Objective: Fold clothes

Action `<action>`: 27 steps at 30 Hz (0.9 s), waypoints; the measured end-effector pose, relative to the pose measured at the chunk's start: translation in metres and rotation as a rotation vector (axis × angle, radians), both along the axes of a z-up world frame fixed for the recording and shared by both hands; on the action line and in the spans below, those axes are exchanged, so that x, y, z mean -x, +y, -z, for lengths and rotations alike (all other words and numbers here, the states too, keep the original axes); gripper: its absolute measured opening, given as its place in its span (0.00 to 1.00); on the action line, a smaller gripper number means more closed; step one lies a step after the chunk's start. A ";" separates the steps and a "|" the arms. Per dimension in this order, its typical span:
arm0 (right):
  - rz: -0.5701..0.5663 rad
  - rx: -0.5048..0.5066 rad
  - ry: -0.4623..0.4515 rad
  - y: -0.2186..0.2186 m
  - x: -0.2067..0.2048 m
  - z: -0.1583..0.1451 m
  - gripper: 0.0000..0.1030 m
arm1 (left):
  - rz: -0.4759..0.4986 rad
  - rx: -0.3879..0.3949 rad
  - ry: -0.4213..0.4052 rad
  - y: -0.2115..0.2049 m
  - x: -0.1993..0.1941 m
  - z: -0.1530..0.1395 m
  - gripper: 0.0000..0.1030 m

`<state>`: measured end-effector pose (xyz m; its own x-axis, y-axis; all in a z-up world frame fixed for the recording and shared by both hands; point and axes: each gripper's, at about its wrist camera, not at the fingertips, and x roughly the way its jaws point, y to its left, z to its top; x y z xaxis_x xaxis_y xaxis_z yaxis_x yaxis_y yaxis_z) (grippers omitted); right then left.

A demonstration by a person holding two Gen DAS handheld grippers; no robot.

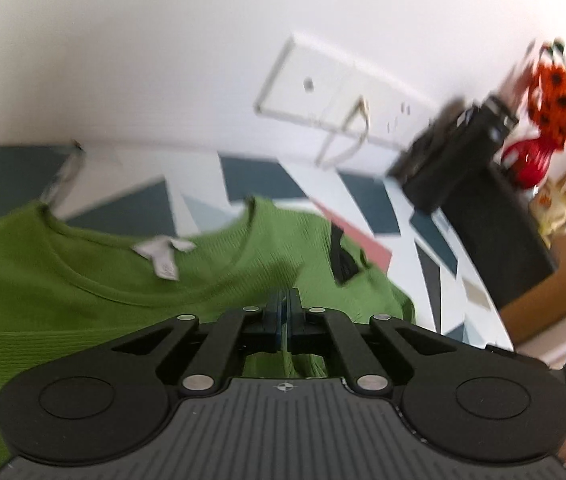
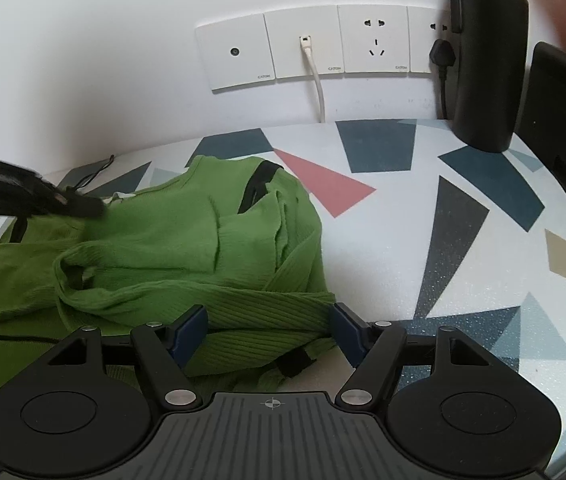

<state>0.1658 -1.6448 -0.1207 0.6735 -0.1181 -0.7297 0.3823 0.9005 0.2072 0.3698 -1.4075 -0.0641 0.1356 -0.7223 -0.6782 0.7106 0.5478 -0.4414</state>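
Scene: I see a green ribbed top (image 2: 171, 248) crumpled on the patterned table (image 2: 463, 248), left of centre | Left gripper (image 1: 285, 300): clenched tight over fabric near its collar | Right gripper (image 2: 269, 334): jaws apart, straddling a near fold, not pinching.

ribbed green knit top (image 2: 187, 240); matt speckled tabletop (image 2: 403, 240).

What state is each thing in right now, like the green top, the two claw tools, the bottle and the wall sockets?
green top: crumpled on the table, not yet folded.
left gripper: shut, pinching a fold of the top.
right gripper: open, a ribbed fold between its fingers.
black bottle: upright, capped.
white cable: plugged in.
black plug: plugged in.
middle socket: unused.
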 end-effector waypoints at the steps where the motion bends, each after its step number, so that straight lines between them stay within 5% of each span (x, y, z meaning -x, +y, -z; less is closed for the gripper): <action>1: -0.001 0.001 0.002 0.000 -0.001 0.000 0.64 | -0.015 -0.008 0.012 0.004 -0.004 0.001 0.02; 8: -0.034 0.042 0.032 0.007 -0.006 0.002 0.66 | -0.075 -0.091 -0.035 0.003 -0.021 0.015 0.03; 12: -0.028 0.034 0.030 0.006 -0.004 0.002 0.66 | -0.082 -0.097 0.022 0.006 -0.023 0.026 0.06; 13: -0.024 0.027 0.027 0.006 -0.002 0.003 0.66 | -0.071 -0.106 0.030 0.004 -0.023 0.029 0.10; 15: -0.018 0.021 0.024 0.005 -0.001 0.003 0.66 | -0.047 -0.117 0.033 -0.002 -0.022 0.034 0.40; 17: -0.016 0.022 0.022 0.005 -0.001 0.004 0.66 | -0.030 -0.114 0.040 -0.011 -0.023 0.038 0.46; 18: -0.016 0.023 0.023 0.005 -0.002 0.004 0.66 | -0.022 -0.112 0.045 -0.015 -0.024 0.039 0.41; 20: -0.015 0.026 0.025 0.006 -0.003 0.005 0.67 | -0.015 -0.106 0.071 -0.019 -0.026 0.042 0.03; 27: 0.006 -0.002 0.004 0.001 -0.001 0.002 0.67 | -0.122 0.052 -0.071 0.024 -0.010 -0.009 0.02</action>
